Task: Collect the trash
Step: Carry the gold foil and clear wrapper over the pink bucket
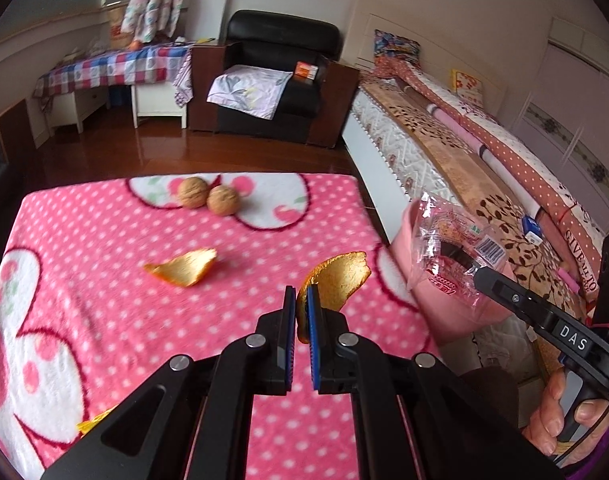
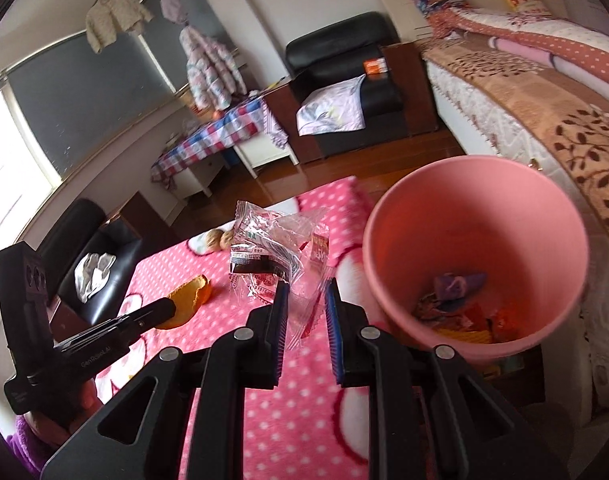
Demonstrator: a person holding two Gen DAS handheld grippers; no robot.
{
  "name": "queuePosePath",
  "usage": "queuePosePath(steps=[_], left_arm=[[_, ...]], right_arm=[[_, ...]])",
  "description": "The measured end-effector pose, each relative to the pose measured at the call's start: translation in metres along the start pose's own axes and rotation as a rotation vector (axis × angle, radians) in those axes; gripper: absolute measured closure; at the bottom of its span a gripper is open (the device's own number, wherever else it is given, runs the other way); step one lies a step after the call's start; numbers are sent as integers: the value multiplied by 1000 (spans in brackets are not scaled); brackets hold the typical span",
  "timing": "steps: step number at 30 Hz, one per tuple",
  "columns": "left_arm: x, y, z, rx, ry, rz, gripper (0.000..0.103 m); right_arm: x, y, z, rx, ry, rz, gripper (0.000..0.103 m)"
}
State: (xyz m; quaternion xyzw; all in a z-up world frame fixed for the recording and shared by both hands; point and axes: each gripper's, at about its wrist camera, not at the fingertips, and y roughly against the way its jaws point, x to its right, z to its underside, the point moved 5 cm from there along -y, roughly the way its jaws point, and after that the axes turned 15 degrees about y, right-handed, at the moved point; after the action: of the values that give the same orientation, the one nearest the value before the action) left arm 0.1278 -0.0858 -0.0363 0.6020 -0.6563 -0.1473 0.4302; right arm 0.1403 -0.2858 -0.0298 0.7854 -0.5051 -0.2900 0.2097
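My left gripper (image 1: 301, 300) is shut on an orange peel (image 1: 336, 280) and holds it above the pink dotted tablecloth (image 1: 104, 272). A second orange peel (image 1: 184, 267) lies on the cloth. My right gripper (image 2: 306, 292) has its jaws apart, with a clear plastic wrapper (image 2: 276, 252) hanging against the left finger, just left of the pink bin (image 2: 480, 192). In the left wrist view the wrapper (image 1: 452, 248) sits over the bin (image 1: 444, 304) at the right gripper's tip. The bin holds several scraps.
Two walnuts (image 1: 208, 196) sit at the table's far side. A yellow scrap (image 1: 90, 424) lies near the front left. A bed (image 1: 484, 168) runs along the right, behind the bin. A black armchair (image 1: 276, 80) and a checked-cloth desk (image 1: 116, 68) stand beyond.
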Motion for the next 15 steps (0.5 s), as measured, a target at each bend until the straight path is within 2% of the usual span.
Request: queuePosePath(steps=[11, 15], left_arm=[[63, -14, -7, 7, -79, 27, 98], [85, -21, -6, 11, -132, 19, 98]], right_arm=[[40, 21, 2, 37, -31, 113, 84], [51, 26, 2, 45, -13, 179, 84]])
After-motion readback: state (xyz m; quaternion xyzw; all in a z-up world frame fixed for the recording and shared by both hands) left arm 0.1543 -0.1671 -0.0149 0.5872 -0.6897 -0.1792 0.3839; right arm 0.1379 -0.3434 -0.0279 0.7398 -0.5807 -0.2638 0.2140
